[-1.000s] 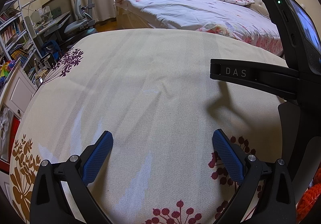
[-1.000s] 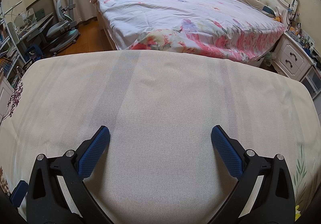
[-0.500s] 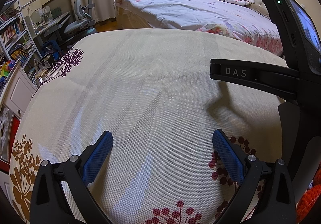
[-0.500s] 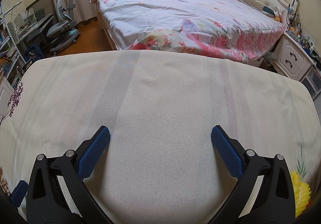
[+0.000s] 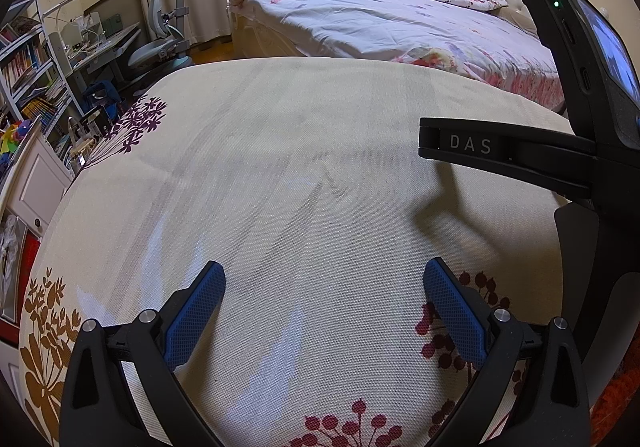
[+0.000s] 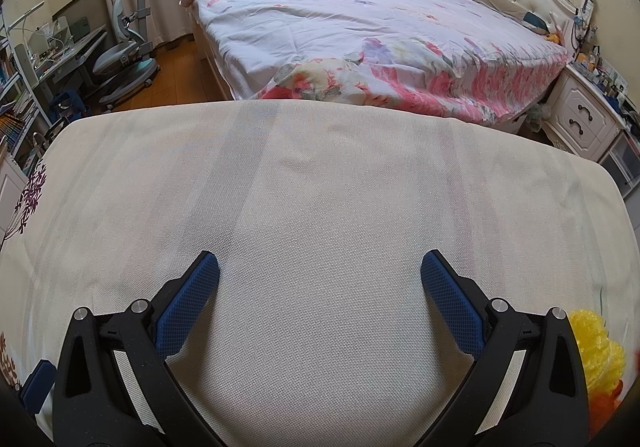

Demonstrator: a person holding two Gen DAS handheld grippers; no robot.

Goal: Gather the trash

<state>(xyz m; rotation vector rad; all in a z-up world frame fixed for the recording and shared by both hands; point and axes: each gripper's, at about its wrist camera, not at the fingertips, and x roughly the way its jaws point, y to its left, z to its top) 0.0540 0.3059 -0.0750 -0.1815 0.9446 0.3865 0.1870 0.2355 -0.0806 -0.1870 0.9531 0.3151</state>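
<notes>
My left gripper [image 5: 324,287] is open and empty over a cream tablecloth [image 5: 304,151] with printed flowers. My right gripper [image 6: 320,277] is open and empty over the same cloth [image 6: 320,187]. The body of the right gripper [image 5: 560,159] shows at the right of the left wrist view. A yellow crinkly thing [image 6: 596,347] with an orange thing [image 6: 608,395] below it lies at the lower right edge of the right wrist view. An orange thing [image 5: 616,399] also shows at the lower right edge of the left wrist view. I see no other trash.
A bed [image 6: 380,47] with a floral quilt stands beyond the table. A desk and chair [image 5: 160,47] and bookshelves [image 5: 28,75] are at the left. A white nightstand [image 6: 584,119] is at the right.
The yellow thing has come further into the right wrist view at the lower right, and an orange thing now shows below it. The left wrist view is unchanged.
</notes>
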